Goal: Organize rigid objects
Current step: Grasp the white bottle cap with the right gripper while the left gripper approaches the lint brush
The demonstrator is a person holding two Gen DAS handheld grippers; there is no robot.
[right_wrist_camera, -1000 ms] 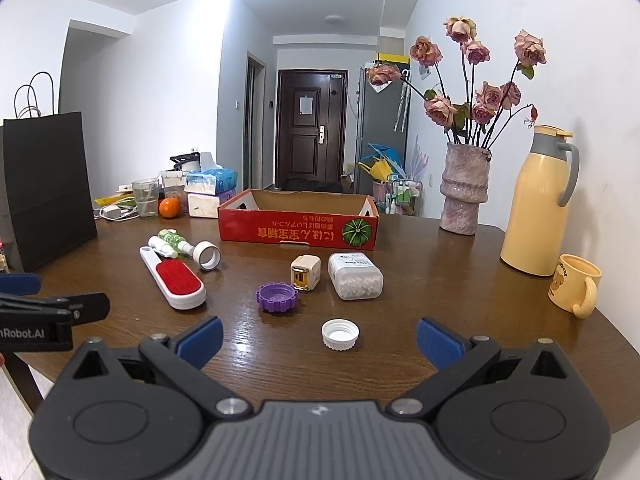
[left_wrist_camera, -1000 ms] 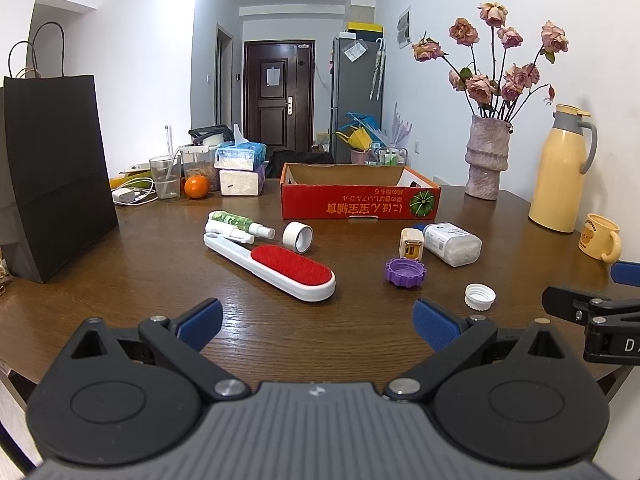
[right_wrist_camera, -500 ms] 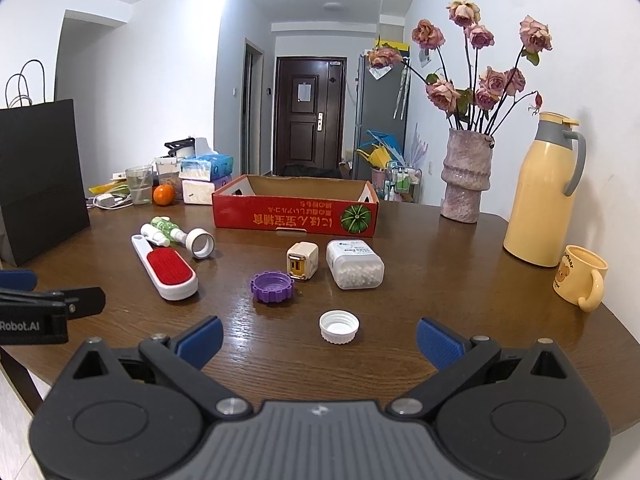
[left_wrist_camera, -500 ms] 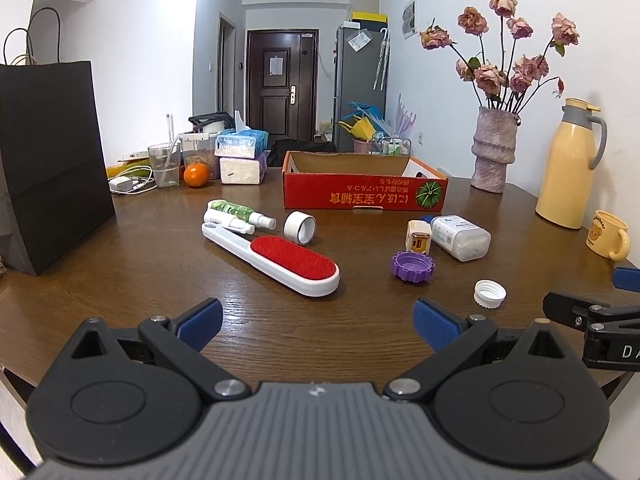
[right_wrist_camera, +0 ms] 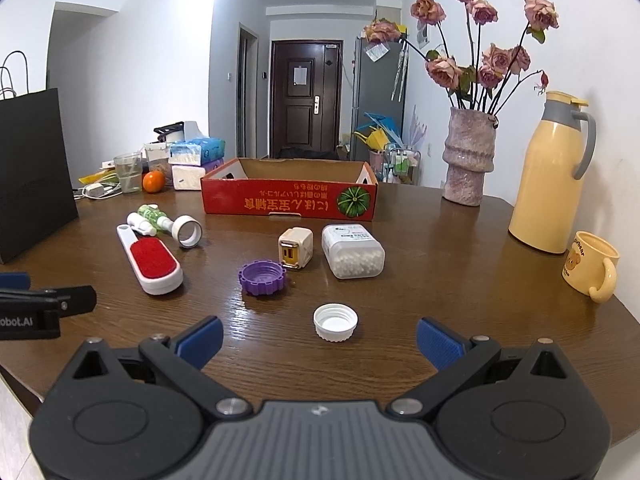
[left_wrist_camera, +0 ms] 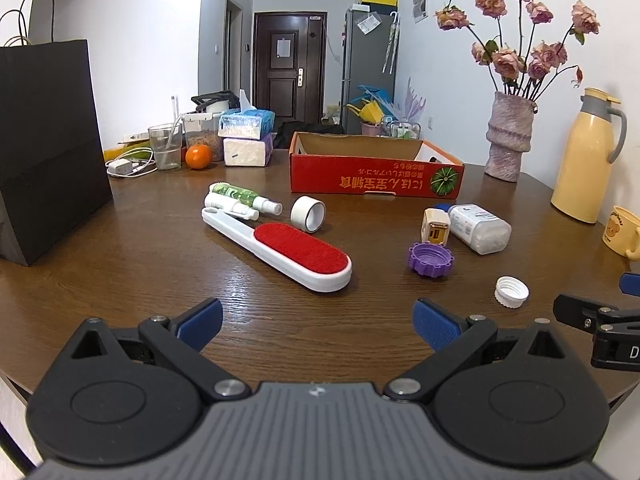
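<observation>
On the near edge of the brown desk point(left_wrist_camera: 120, 264), both tools hang low and level. Left tool point(left_wrist_camera: 316, 322) spread wide, nothing between its blue pads; right tool point(right_wrist_camera: 320, 336) likewise wide and empty, with the white screw cap point(right_wrist_camera: 335, 322) lying just ahead of its gap.

Loose items sit mid-desk, all outside the red cardboard box point(right_wrist_camera: 290, 196), which looks like the likely drop point:
- red-and-white lint brush point(left_wrist_camera: 280, 246), lying diagonal, with two small spray bottles point(left_wrist_camera: 240, 200) touching its handle end
- white tape roll point(left_wrist_camera: 308, 214) on its edge, just beside the brush
- purple cap point(right_wrist_camera: 263, 278), open side up
- cream charger plug point(right_wrist_camera: 295, 248) just beside a clear tub of white pellets point(right_wrist_camera: 352, 250), which lies on its side

Risks, as I judge them:
- white cap is low and smooth; pads closing too high would skid it toward the desk edge
- tape roll rests on its rim; a brush lift from the handle could nudge it rolling, or drag the bottles
- the tools are near each other, each showing in the other's view; both reaching to the centre could clash
- pellet tub, if its lid is loose, may spill when tilted; lid not clear enough to tell
</observation>
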